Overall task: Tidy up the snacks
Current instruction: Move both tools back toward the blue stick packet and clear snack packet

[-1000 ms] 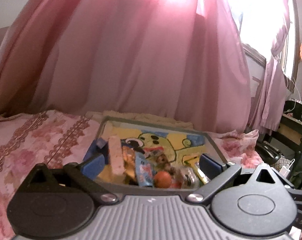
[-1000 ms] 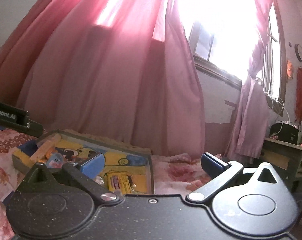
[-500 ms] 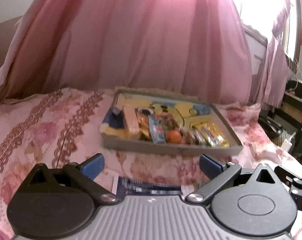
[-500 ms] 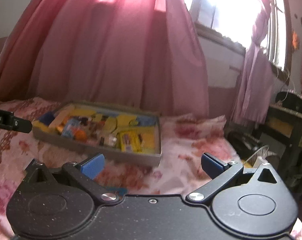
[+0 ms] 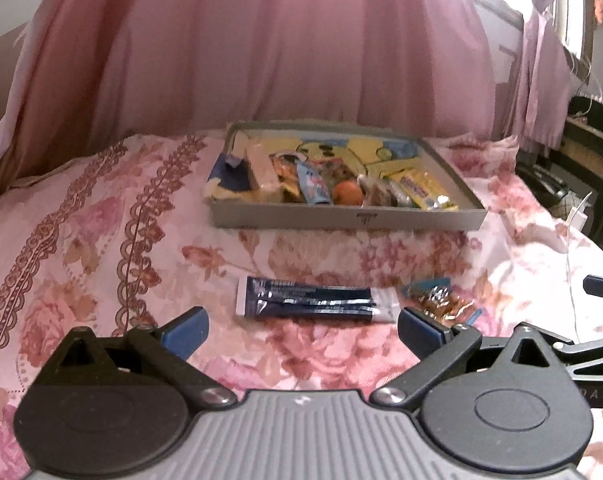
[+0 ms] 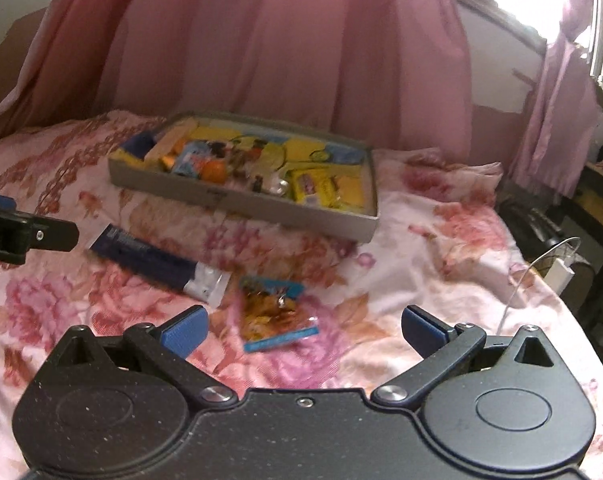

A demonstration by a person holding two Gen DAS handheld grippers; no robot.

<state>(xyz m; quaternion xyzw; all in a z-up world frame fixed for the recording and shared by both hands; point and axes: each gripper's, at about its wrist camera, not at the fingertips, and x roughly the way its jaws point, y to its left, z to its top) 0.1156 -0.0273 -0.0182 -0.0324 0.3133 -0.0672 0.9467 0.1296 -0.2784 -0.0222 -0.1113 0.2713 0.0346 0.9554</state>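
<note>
Both grippers: left gripper (image 5: 301, 330), right gripper (image 6: 303, 330) level, jaws spread, above bedspread (image 5: 101, 240).

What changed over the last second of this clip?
Both grippers, left and right, pulled back from the tray and tilted down, bringing the dark blue packet and orange snack packet on the bedspread into view. Nothing was gripped or released. Jaws stayed open; the tray's contents look unchanged.

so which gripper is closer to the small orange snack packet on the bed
Right. The right gripper has the orange snack packet directly ahead, lying between its open jaws. The left gripper faces the dark blue packet, with the orange one off to its right.
</note>
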